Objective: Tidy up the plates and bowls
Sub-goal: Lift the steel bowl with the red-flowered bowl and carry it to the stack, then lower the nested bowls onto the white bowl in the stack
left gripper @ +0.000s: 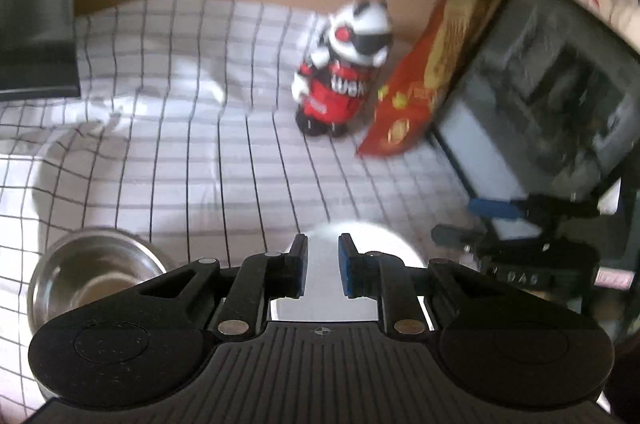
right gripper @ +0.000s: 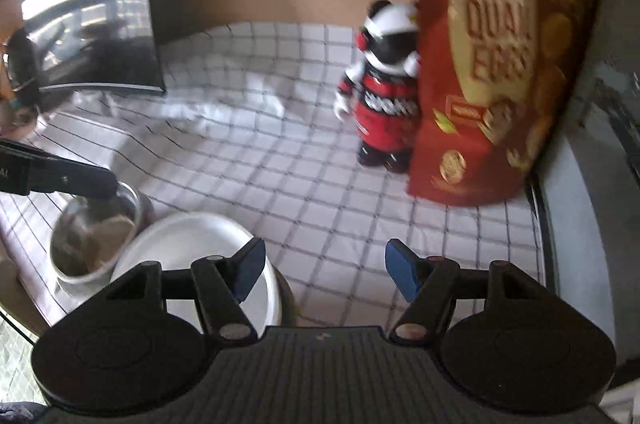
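Observation:
A white plate (left gripper: 360,236) lies on the checked cloth (left gripper: 200,164) directly below my left gripper (left gripper: 323,264), whose jaws are drawn shut with nothing between them. A steel bowl (left gripper: 92,268) stands to its left. In the right wrist view the white plate (right gripper: 188,248) and the steel bowl (right gripper: 96,232) sit side by side at the lower left. My right gripper (right gripper: 324,272) hangs open over bare cloth (right gripper: 320,184), its left finger (right gripper: 250,264) above the plate's rim. One left finger (right gripper: 80,180) shows above the bowl.
A panda figure in red (left gripper: 344,64) (right gripper: 384,84) stands beside a tall red egg box (left gripper: 424,72) (right gripper: 492,64) at the back right. A dark glass-fronted appliance (left gripper: 552,84) borders the right side. A dark panel (left gripper: 36,24) (right gripper: 100,24) stands at the back left.

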### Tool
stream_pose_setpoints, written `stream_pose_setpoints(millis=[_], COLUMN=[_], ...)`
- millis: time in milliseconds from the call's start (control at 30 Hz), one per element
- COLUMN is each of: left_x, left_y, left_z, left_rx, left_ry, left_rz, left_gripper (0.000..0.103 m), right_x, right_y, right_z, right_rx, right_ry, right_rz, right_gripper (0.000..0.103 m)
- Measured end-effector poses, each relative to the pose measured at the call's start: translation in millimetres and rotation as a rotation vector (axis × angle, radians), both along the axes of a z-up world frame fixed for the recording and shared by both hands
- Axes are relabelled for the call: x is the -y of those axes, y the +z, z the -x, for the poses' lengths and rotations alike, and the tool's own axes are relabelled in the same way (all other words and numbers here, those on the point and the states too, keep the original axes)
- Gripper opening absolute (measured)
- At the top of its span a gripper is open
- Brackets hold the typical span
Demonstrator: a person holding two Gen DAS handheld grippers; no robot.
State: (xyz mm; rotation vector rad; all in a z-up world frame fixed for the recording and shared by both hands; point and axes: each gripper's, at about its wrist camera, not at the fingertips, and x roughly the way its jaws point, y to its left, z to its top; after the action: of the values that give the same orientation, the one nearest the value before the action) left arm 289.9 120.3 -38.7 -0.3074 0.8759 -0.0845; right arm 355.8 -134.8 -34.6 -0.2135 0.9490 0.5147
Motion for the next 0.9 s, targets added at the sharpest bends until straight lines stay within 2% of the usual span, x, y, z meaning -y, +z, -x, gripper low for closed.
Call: stream_pose_setpoints(millis=[167,267,300,433,533,600,667,733,900], left_x=[4,7,7,-8,-20,-24,-25,-28,-27], left_y=[-28,-40,-45,-63,-72,-78,-87,-98,-115], left_z=[0,3,3,-7,-12,-15,-18,-21,-29], left_rx=[-0.059,-0.074,-0.084,-0.156,-0.197,-0.22,-0.252,-0.28,-0.309], left_ry=[0.007,0.01,0.015,0.089,0.136,0.148,0.157,0.17,0.166], left_rz=[-0.062,-0.124,-0.134,-0.035,0.056,0.074,0.067,0.115,0.172], left_gripper=[0.019,0.019,0.024,0.043,0.044,0.044,0.043,0.04,0.04], right_x=[-4,-9,-10,-8,-8,-9,-7,-5,-7], right_y=[-30,-46,-48,-57,-61,-66,-75,-89,-118], right_z=[10,16,18,9,3,-3,-8,-13,-19], right_rx=[-0.083,-0.126,-0.118,-0.124,-0.132,-0.156,-0.245,-0.368,-0.53], right_ry=[0.016,0.061,0.064,0.048,0.047,0.043,0.034,0.021,-0.057], right_rz=[0.052,0.068,0.087,0.071,0.06,0.054,-0.007,-0.094,-0.17], right_gripper=[0.061,0.06,0.06,0.06,0.06,0.06,0.06,0.06,0.06])
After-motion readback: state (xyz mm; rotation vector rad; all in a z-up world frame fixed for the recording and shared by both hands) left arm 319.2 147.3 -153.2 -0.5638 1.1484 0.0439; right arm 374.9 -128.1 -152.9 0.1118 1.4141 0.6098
